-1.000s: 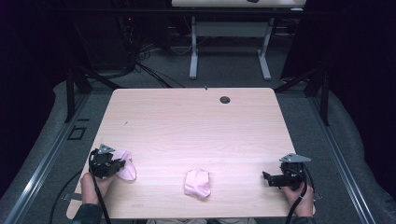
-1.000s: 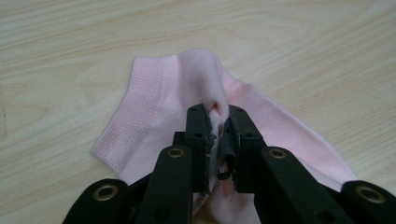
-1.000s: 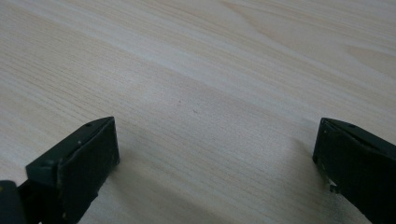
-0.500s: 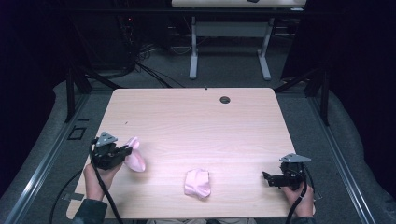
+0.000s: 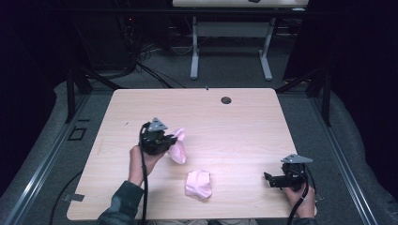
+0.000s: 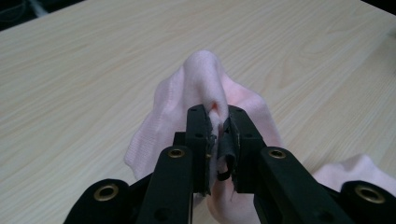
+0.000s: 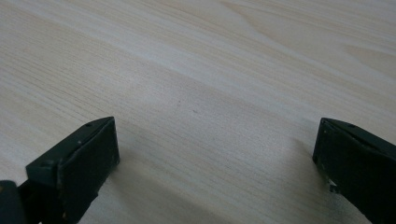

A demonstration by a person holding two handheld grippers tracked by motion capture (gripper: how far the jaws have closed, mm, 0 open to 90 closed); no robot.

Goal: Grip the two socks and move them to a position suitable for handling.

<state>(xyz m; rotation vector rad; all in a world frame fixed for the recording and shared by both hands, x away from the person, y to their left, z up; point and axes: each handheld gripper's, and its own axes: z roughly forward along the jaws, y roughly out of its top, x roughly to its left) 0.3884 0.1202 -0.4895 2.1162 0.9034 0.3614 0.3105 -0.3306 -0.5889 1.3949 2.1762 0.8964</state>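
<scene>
A pink cloth (image 5: 178,146) is pinched in the left gripper (image 5: 172,139) at nine o'clock from the wide-open right gripper (image 5: 267,177), with a second pink cloth (image 5: 198,183) lying between them on the table (image 5: 244,126)

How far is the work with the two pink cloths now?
Done: the left claw is shut on one pink cloth, which hangs from it above the table. In hand: carrying that cloth; the high view shows it beside the claw. Left: the second pink cloth lies crumpled near the front edge, untouched. The right claw rests open on bare wood at the right.
</scene>
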